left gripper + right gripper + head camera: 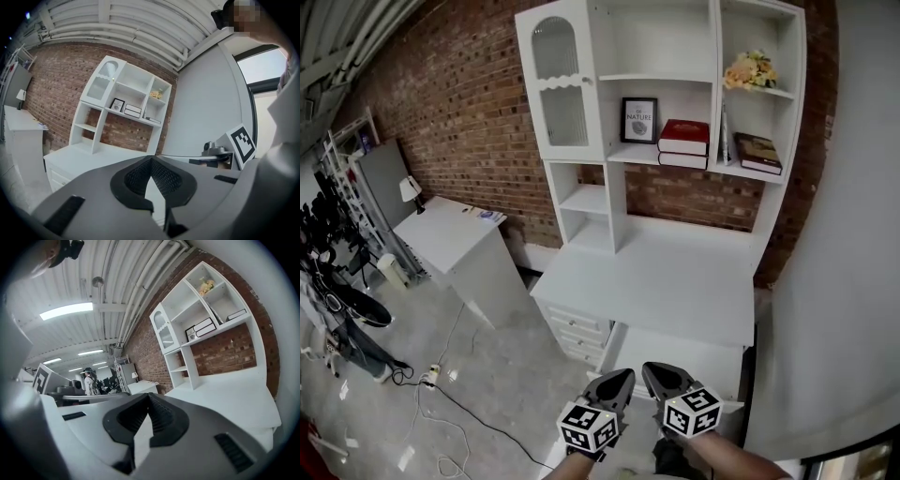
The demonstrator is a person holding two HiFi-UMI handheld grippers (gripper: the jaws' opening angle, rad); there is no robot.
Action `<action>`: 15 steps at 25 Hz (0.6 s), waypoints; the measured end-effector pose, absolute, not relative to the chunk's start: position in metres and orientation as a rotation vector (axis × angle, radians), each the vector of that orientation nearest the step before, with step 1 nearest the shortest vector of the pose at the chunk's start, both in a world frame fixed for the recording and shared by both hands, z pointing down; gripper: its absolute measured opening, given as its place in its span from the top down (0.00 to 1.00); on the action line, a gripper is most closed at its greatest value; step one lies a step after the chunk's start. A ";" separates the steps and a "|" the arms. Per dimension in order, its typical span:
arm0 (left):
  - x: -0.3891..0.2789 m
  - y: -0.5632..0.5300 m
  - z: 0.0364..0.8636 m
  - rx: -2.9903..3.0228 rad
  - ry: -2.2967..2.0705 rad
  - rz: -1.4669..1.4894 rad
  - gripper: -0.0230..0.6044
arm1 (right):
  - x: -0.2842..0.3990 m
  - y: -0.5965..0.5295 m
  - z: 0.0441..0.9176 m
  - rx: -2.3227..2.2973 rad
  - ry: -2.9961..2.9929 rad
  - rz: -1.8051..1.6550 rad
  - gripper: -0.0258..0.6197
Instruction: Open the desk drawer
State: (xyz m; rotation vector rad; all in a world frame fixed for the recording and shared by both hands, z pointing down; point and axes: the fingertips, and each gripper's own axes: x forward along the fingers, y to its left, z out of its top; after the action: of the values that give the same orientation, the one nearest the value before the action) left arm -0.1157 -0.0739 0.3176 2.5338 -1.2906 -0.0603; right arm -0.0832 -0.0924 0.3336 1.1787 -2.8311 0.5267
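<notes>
A white desk (666, 281) with a tall hutch stands against the brick wall. Its stack of drawers (577, 333) sits under the left end, all of them closed; the drawer fronts (54, 179) also show low at the left in the left gripper view. My two grippers are side by side at the bottom of the head view, in front of the desk and apart from it. The left gripper (623, 377) (151, 159) is shut with nothing in it. The right gripper (652, 370) (149, 394) is also shut and empty, pointing over the desk top (225, 390).
The hutch holds a framed picture (638, 119), red books (684, 141) and flowers (750, 70). A second white desk (455, 234) with a lamp (411, 190) stands to the left. Cables (441, 394) trail on the floor. A grey wall (844, 234) closes the right side.
</notes>
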 end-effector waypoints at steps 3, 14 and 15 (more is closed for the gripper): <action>-0.114 -0.077 0.307 2.548 -1.299 -0.082 0.94 | -0.080 -0.095 0.324 1.188 -2.829 0.474 0.93; -0.107 -0.085 0.295 2.574 -1.320 -0.104 0.94 | -0.075 -0.102 0.315 1.189 -2.827 0.424 0.93; -0.107 -0.085 0.296 2.573 -1.319 -0.103 0.94 | -0.075 -0.102 0.316 1.189 -2.825 0.427 0.93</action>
State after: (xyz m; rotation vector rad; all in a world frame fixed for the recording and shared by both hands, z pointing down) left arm -0.1065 -0.0853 0.2956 2.5731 -1.3190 -0.1029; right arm -0.0749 -0.1024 0.3158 1.1893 -2.8250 0.4270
